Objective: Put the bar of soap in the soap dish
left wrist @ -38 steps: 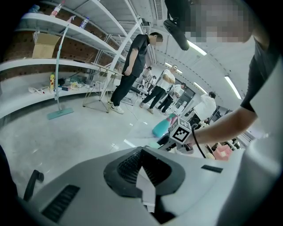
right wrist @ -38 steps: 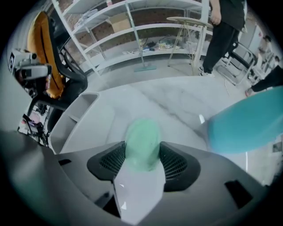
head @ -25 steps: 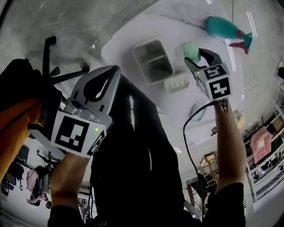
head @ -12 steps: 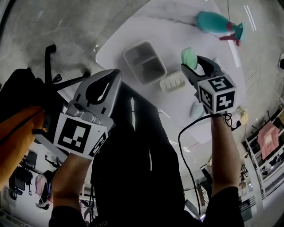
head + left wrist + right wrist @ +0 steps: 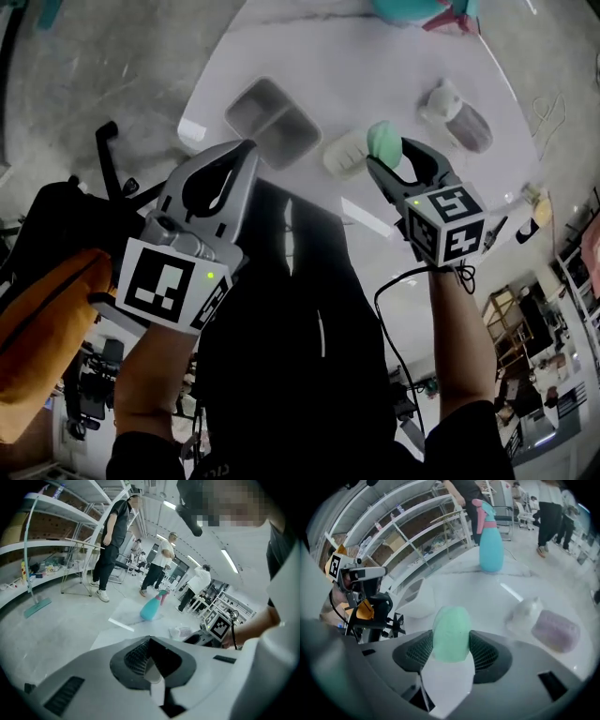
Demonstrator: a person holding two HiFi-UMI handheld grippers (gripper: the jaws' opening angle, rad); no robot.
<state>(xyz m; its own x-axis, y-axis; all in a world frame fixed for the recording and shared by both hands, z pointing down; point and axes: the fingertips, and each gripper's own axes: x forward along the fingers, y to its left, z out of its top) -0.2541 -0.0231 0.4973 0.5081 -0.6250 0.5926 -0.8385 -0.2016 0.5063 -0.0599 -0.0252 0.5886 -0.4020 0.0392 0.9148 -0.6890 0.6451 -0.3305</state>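
Note:
My right gripper (image 5: 386,150) is shut on a pale green bar of soap (image 5: 382,141), which stands up between the ribbed pads (image 5: 485,653) in the right gripper view (image 5: 451,632). In the head view the soap hangs just right of the cream ribbed soap dish (image 5: 343,153) on the white table (image 5: 375,66), above the tabletop. My left gripper (image 5: 242,150) is held off the table's near left edge with its fingertips together and nothing between them; the left gripper view shows its jaws (image 5: 152,667) the same way.
A grey two-part container (image 5: 270,111) sits left of the dish. A plastic-wrapped purple item (image 5: 459,117) lies to the right, and a teal spray bottle (image 5: 490,541) stands at the far side. An office chair (image 5: 112,164) and an orange bag (image 5: 42,319) are at the left; people stand beyond.
My right gripper has rolled and carried the soap leftward until it is right beside the soap dish. The head view has shifted, so the table sits higher and further left.

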